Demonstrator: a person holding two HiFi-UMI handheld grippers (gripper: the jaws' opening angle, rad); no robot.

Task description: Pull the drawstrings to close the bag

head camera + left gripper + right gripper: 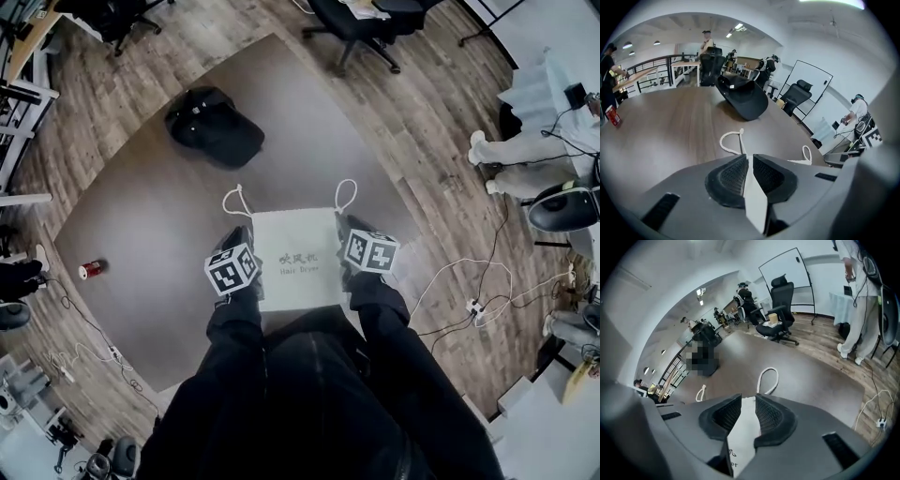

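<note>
Bag [298, 272]: L claw [746, 158] clamped on one side, R claw [748, 401] apart round other.

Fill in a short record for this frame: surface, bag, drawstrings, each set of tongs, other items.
Surface: brown table
Bag: white drawstring bag, lying flat, string end away from the person, top not gathered
Drawstrings: left loop and right loop, both loose on the table
Left tongs: shut on the bag's left edge
Right tongs: jaws apart, bag's right edge between them
Other items: black cap at the far side, red can at the person's left
</note>
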